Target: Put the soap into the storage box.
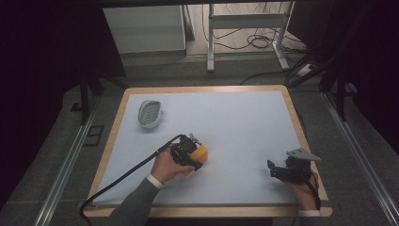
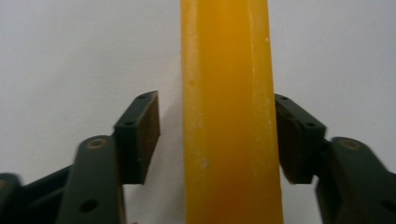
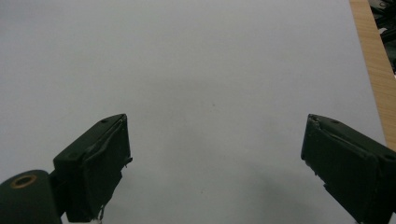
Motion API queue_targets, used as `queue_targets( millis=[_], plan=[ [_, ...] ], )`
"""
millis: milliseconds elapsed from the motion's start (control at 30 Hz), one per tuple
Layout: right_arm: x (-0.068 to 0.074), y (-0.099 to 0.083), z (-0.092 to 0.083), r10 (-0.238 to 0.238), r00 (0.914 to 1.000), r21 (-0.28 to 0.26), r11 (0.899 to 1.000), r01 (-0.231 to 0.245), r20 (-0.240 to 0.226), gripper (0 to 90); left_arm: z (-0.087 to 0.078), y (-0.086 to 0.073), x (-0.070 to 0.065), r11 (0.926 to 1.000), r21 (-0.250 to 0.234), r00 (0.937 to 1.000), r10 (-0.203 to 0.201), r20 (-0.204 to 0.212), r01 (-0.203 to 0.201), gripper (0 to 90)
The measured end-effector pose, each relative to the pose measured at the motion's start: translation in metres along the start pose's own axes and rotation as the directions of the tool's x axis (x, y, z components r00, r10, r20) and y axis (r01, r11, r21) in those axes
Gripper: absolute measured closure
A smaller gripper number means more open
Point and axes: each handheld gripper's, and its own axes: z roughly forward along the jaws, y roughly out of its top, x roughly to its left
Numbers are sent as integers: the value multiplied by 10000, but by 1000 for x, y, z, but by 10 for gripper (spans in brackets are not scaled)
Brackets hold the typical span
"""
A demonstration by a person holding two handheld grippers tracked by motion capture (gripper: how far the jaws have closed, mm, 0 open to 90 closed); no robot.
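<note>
Top-down scene of a grasp in progress on a white mat (image 1: 244, 122) laid over a wooden-edged table (image 1: 120, 120). Yellow block (image 1: 201, 152) lying on the mat, left of centre and toward the near edge, with the left gripper (image 1: 190, 151) lowered over it. In the left gripper view, block (image 2: 229, 116) bracketed by both jaws of the left gripper (image 2: 217, 126): one pad (image 2: 292, 135) apparently against its side, the other pad (image 2: 147, 135) separated by a visible strip of mat, hence unclenched, grip not yet made. Right gripper (image 1: 277, 170) resting near the mat's near right corner, jaws spread wide and holding nothing (image 3: 217, 140). Small white slotted dish (image 1: 150, 113) standing well apart at far left, holding nothing. Judged stage: approach and straddling done; full closure, lift and any transfer, possibly to the dish, left to do.
</note>
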Motion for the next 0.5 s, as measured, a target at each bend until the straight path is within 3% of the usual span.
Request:
queue_targets(
  millis=[200,367,500],
  plan=[
    [2,1,-1,-18,10000,-50,10000,18,10,82,2,-1,-2,9998,161,9998,112,-163,-109,589],
    [2,1,0,-15,10000,-6,10000,15,18,82,1,-2,-2,9997,120,9997,191,-173,-189,601],
    [1,1,-1,-13,10000,-24,10000,13,41,82,0,-2,0,9997,67,9997,228,128,-229,604]
  ],
)
